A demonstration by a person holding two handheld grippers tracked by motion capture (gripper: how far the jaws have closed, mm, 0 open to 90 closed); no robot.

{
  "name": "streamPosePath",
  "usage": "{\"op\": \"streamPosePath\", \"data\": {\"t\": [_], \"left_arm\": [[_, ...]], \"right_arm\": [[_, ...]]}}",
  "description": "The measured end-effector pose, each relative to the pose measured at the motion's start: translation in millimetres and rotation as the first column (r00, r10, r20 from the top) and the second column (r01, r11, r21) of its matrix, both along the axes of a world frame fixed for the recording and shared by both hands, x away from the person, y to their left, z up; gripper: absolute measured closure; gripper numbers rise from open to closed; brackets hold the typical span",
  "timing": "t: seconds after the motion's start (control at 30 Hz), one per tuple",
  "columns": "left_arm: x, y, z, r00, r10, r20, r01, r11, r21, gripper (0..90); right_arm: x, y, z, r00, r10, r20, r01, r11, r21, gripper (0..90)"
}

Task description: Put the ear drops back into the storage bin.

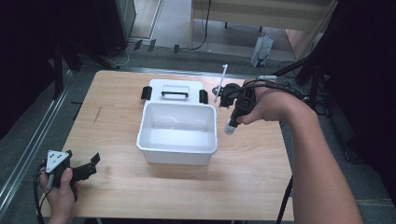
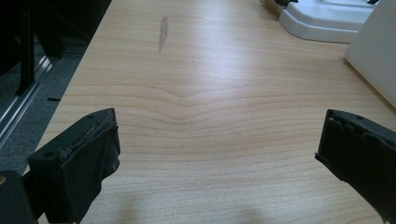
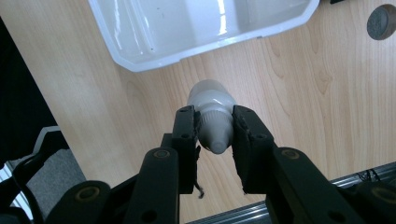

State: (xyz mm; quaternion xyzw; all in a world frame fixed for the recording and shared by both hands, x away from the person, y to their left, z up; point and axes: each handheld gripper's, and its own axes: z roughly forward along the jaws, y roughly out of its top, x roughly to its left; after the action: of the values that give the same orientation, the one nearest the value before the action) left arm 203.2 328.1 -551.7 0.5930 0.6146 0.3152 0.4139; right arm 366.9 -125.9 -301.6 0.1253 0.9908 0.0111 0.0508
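High view: my right gripper (image 1: 232, 122) pinches a white bottle (image 1: 230, 127) just beside the tub's (image 1: 178, 150) rim; left gripper (image 1: 95, 161), fingers spread, hovers near the worktop (image 1: 187, 191) edge.

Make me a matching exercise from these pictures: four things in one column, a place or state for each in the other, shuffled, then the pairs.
Things:
1. white tub
2. lid
3. small white bottle
4. left gripper

Places or states:
a. lying flat behind the tub
b. clamped in the right gripper
c. open, near the table's left front corner
d. open-topped, mid-table

Pairs: 1-d, 2-a, 3-b, 4-c
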Motion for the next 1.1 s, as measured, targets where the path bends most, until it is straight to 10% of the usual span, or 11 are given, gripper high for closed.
{"op": "streamPosePath", "data": {"t": [0.53,1.1], "left_arm": [[-0.2,0.1,0.1,1.0,0.002,0.0,-0.002,1.0,-0.007,0.0],[0.0,1.0,0.0,1.0,-0.003,0.0,0.003,0.9999,-0.013,0.0]], "right_arm": [[2.0,37.8,15.7,0.9974,0.069,0.018,-0.07,0.998,0.012,72.2],[1.4,84.9,-7.5,0.9898,0.142,0.0,-0.142,0.99,-0.021,72.2]]}}
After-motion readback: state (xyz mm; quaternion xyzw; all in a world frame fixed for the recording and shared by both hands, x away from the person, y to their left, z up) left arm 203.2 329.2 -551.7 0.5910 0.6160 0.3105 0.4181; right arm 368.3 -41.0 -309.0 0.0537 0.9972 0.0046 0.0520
